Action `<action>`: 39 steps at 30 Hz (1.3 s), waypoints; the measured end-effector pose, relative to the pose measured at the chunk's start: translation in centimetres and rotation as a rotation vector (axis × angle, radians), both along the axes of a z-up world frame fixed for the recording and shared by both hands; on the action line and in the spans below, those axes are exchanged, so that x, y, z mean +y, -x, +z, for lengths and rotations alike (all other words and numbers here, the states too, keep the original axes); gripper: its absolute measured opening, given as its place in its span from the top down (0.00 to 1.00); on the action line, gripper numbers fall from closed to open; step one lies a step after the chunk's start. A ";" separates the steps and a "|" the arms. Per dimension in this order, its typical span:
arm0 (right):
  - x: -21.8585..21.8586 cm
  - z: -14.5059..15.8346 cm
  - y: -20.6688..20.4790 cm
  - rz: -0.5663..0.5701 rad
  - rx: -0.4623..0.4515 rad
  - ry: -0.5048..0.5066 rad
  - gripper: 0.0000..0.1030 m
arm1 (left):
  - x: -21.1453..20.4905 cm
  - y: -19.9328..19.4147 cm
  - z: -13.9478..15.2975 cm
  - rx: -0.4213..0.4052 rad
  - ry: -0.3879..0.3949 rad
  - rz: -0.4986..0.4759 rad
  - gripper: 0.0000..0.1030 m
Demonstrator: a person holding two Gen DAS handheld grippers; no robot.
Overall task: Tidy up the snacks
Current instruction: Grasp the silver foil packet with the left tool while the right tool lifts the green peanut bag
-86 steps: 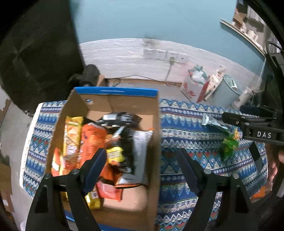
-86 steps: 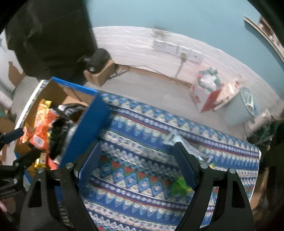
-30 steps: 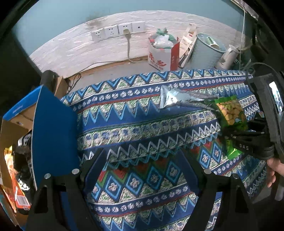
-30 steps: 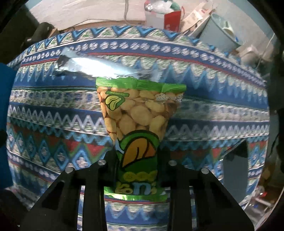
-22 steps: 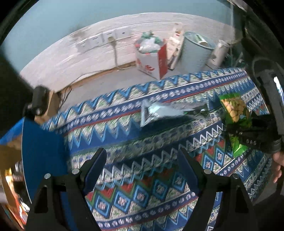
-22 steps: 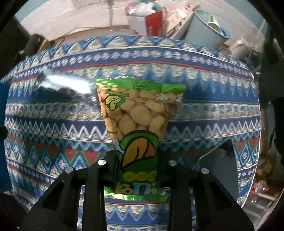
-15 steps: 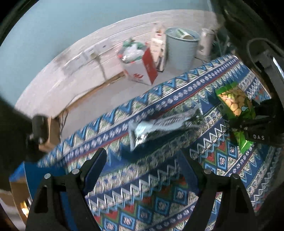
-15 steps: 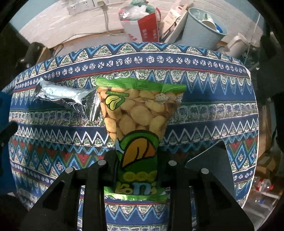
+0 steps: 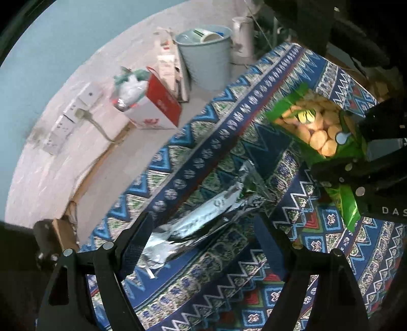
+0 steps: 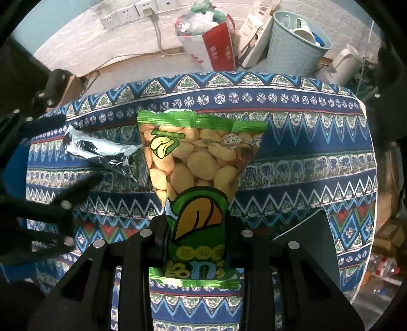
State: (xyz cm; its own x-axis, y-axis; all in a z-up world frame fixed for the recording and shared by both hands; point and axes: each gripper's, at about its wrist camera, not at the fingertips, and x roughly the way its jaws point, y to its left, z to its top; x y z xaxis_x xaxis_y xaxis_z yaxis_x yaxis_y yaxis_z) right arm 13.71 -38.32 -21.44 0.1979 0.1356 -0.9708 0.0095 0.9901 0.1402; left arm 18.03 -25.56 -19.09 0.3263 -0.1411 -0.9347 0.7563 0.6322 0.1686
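We're in a lived-in home room: table under a blue patterned cloth point(image 10: 292, 142), white brick-look wall with sockets point(image 10: 127, 14), pale bin point(image 10: 295, 48) full of rubbish, red-and-white paper bag point(image 10: 211, 48) on the floor, white kettle point(image 10: 346, 66) beside it.

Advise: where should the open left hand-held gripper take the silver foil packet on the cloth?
Probably across the middle of the silver foil packet, from straight above. It lies flat and long on the patterned cloth, so the left hand-held gripper should straddle its narrow width; the ends look crumpled and thin.
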 end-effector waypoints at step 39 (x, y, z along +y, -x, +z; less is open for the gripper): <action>1.4 1.8 0.5 0.016 -0.027 -0.009 0.72 | 3.9 4.6 0.4 0.049 0.167 0.328 0.72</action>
State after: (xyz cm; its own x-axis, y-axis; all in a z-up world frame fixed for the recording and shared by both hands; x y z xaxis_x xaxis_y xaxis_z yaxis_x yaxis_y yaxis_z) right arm 13.22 -36.89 -19.69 0.2222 0.1472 -0.9638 -0.0100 0.9888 0.1487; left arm 13.40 -21.70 -18.73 0.3349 -0.1883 -0.9233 0.5132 0.8582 0.0112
